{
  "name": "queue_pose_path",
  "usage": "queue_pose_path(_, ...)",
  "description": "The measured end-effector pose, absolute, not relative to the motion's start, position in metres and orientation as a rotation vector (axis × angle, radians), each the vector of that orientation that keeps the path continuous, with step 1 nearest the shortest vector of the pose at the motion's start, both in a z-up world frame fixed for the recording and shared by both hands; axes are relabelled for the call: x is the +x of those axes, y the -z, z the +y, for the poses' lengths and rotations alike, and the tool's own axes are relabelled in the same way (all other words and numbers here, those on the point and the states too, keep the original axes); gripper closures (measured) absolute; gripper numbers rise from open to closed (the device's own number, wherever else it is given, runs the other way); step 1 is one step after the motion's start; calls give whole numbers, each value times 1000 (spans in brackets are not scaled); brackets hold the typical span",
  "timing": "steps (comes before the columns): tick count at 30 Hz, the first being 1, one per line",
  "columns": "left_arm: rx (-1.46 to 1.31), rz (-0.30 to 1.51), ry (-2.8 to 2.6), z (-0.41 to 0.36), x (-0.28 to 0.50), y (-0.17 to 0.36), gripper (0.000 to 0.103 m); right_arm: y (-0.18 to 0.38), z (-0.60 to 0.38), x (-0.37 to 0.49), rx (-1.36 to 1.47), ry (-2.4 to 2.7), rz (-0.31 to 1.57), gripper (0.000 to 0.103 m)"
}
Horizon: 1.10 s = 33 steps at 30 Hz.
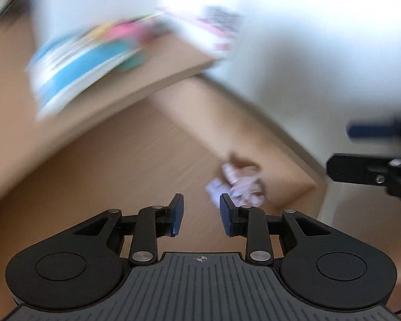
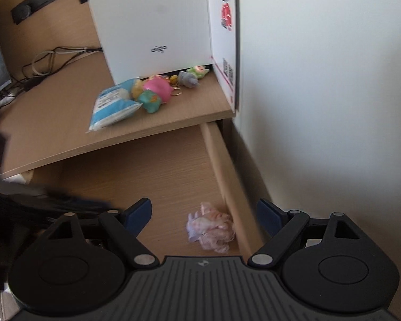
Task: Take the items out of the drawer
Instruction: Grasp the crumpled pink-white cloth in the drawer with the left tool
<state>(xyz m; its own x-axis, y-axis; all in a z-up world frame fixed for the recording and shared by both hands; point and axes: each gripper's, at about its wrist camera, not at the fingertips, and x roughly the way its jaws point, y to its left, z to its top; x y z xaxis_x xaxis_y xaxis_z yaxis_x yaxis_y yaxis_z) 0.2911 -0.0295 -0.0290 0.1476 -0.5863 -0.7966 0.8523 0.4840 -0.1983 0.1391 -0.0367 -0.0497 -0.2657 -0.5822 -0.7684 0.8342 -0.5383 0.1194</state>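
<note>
Down in the open drawer, one crumpled pink bundle is left, tucked against the right-hand wall

Leftmost, on the desk top (image 2: 66,123) above, lie a blue-and-white packet (image 2: 112,107) and a cluster of small toys (image 2: 157,93) in front of a white box (image 2: 152,26); they are out of the drawer (image 2: 147,165). Next comes the left gripper (image 1: 201,215), jaws partly apart with nothing between them, the crumpled bundle (image 1: 235,184) just ahead and slightly to its right; that view is blurred. Further right, the right gripper (image 2: 204,218) has its jaws wide apart and empty, and the crumpled bundle (image 2: 211,227) sits squarely between the fingers, touching or nearly touching the drawer's side wall. It has no clear long axis. My judgement: the right gripper is better lined up, though the wall crowds its right finger
</note>
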Motion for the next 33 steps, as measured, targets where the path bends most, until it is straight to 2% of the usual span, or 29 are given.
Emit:
queue_pose_path(5,544,867,1273,-78,281,52,71,40,-21,150,948,1932,406,17)
queue_pose_path(9,644,913,1340,-110,277,83,71,38,-13,146,983,1944,407,16)
queue_pose_path(17,583,981,1282,-148,289,107,69,38,-18,141,985,1966,417,16)
queue_pose_path(18,578,990,1277,-149,291,108,81,38,-18,140,985,1969,415,16)
queue_pose_path(19,556,1013,1260,-147,295,108,86,37,-19,139,982,1972,415,16)
queue_pose_path(22,409,1106,1190,-129,316,99,90,35,-20,139,958,1966,426,15)
queue_pose_path(24,292,1112,1135,-102,330,85,90,35,-22,142,932,1959,448,7)
queue_pose_path(25,238,1111,1100,-87,336,77,91,36,-24,144,920,1946,464,0)
queue_pose_path(29,58,1105,938,-16,352,50,91,45,-36,155,888,1910,522,0)
queue_pose_path(33,-129,1087,793,53,352,31,91,57,-54,149,991,1813,464,1)
